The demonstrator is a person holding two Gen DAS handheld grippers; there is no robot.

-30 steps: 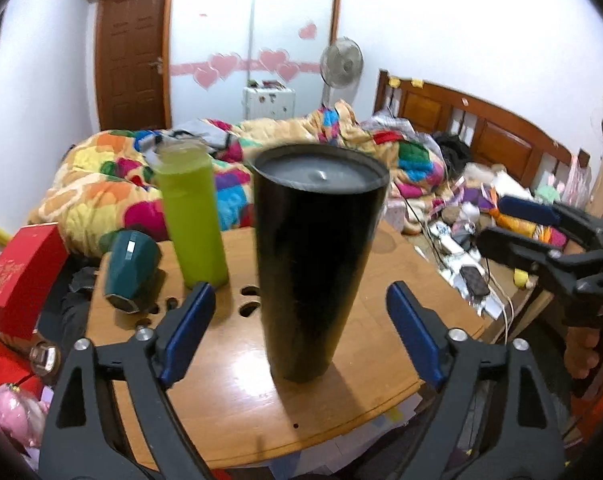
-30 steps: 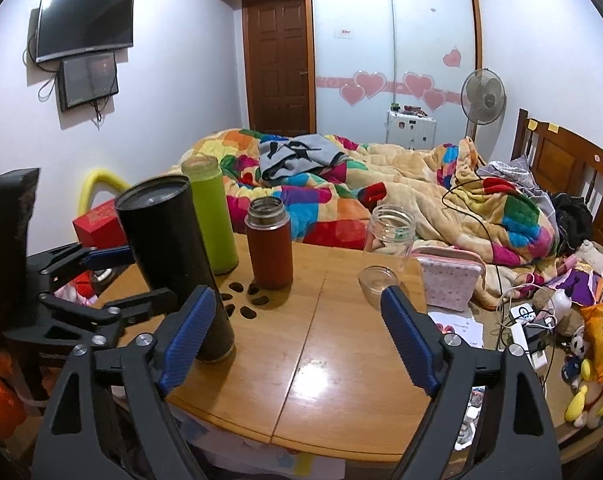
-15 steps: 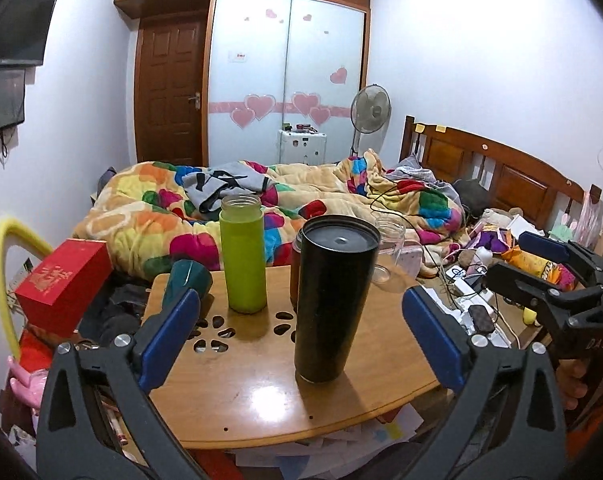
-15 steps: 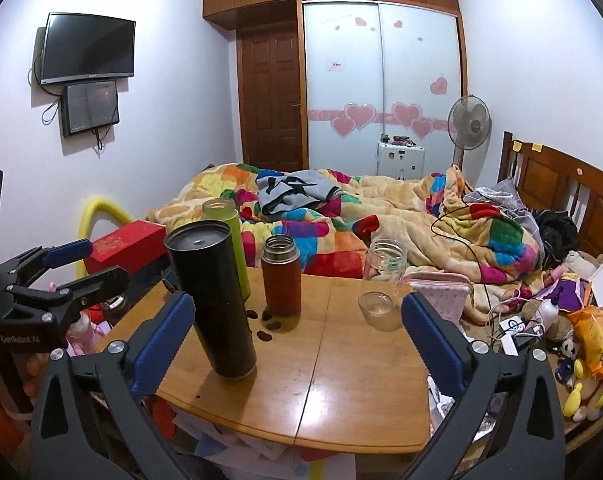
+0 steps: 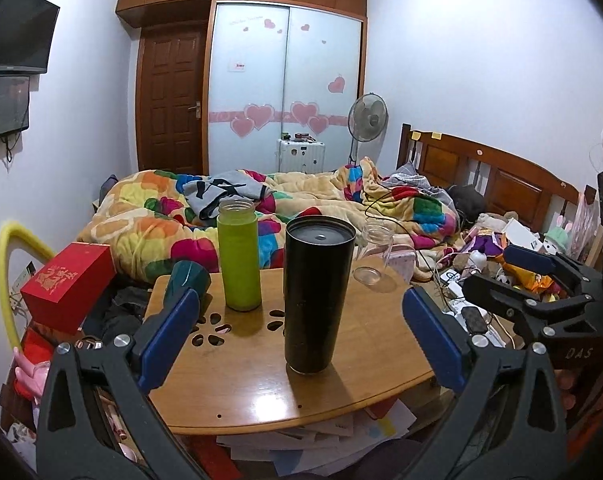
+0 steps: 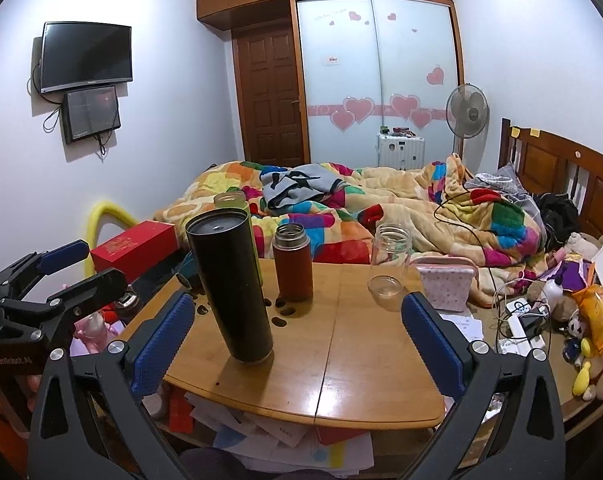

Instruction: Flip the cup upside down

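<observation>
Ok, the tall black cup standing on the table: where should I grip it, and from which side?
Grip the black cup around its mid-body, coming in level from the near table edge with the left gripper, whose open jaws already frame it. Its tall, smooth walls taper toward the base, so a mid-height hold is probably steadiest. The green bottle stands behind it to the left, so avoid that side.

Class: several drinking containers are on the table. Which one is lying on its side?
The teal cup at the table's left edge. The black tumbler, green bottle and brown flask all stand upright.
</observation>
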